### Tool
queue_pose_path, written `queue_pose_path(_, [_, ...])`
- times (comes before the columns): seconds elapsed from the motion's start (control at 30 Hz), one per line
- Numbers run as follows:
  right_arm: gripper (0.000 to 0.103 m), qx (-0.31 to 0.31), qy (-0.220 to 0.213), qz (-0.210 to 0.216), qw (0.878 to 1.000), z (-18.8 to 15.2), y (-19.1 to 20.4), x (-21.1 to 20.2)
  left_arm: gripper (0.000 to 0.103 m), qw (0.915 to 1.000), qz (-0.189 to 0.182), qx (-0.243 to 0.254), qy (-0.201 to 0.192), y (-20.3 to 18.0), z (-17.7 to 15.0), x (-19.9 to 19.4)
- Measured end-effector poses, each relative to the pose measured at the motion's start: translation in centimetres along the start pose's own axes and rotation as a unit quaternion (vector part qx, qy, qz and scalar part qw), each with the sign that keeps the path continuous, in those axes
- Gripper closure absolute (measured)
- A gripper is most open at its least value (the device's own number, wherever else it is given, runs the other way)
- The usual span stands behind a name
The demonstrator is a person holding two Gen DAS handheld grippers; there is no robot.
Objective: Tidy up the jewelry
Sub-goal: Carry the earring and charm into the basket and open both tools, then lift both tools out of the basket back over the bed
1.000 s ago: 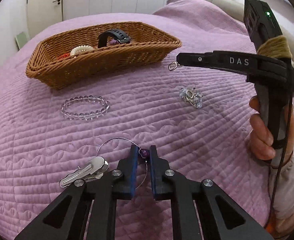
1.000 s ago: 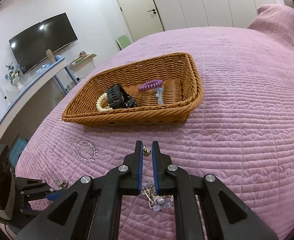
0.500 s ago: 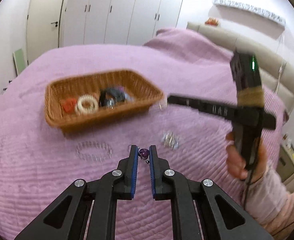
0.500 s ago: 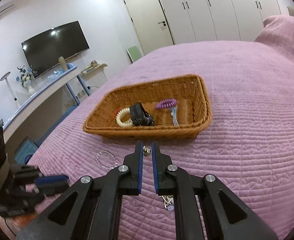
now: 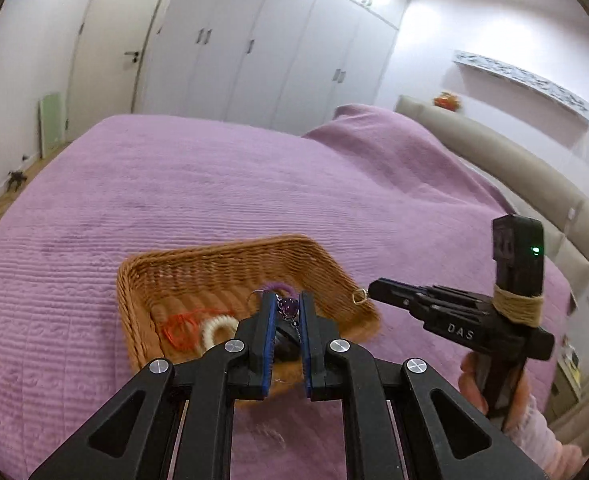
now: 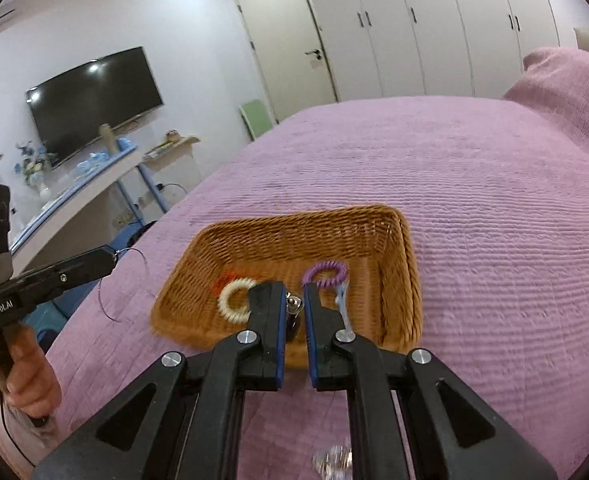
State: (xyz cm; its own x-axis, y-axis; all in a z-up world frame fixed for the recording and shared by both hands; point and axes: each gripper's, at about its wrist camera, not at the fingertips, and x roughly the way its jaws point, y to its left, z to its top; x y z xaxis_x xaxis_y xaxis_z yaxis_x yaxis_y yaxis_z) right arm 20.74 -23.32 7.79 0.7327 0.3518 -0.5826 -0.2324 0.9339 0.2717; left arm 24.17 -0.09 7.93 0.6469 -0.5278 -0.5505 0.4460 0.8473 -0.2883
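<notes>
Two tools over the basket (image 5: 230, 264): left tool (image 5: 284, 304) pinches a purple-bead necklace (image 5: 287, 305); right tool (image 6: 294, 304) grips perhaps an earring (image 6: 294, 302).

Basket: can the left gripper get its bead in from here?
Probably yes. The left gripper, shut on the bead, sits above the open basket; nothing blocks the drop.

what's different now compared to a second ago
Both grippers have lifted off the bedspread and now sit above the wicker basket. The left gripper carried its purple-bead necklace up, thin wire trailing. The right gripper carried its small metal piece. Both grips are unchanged, nothing has been released, and the basket's contents look the same.
</notes>
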Motion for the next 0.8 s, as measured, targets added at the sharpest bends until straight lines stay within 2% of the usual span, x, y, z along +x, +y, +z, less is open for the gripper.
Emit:
queue_pose_path(0.17, [0.091,0.011,0.044,-0.040,0.998,1.3,-1.0,5.5,0.092,0.9987,0.019,-0.032,0.035,2.9,-0.1,5.3])
queue_pose_path(0.3, [0.091,0.017,0.075,-0.068,0.995,0.8,-1.8,8.4,0.092,0.9970,0.029,-0.039,0.060,4.1,-1.2,8.1])
queue_pose_path(0.37, [0.091,0.014,0.084,-0.080,0.993,0.5,-1.9,9.2,0.092,0.9964,0.035,-0.035,0.068,4.1,-1.7,8.6])
queue_pose_path(0.6, [0.090,0.025,0.109,-0.068,0.991,0.1,-2.1,10.6,0.090,0.9956,0.038,-0.032,0.079,4.0,-2.1,8.9])
queue_pose_path(0.67, [0.086,0.036,0.115,-0.060,0.991,0.1,-2.4,10.6,0.077,0.9951,0.044,-0.020,0.086,3.3,-2.2,8.6])
queue_pose_path(0.73, [0.075,0.041,0.108,-0.053,0.992,0.0,-2.5,9.8,0.051,0.9963,0.038,-0.006,0.077,2.4,-2.2,7.5])
queue_pose_path(0.8, [0.066,0.037,0.097,-0.057,0.993,0.0,-2.3,8.5,0.049,0.9977,0.030,0.005,0.060,1.5,-2.4,5.8])
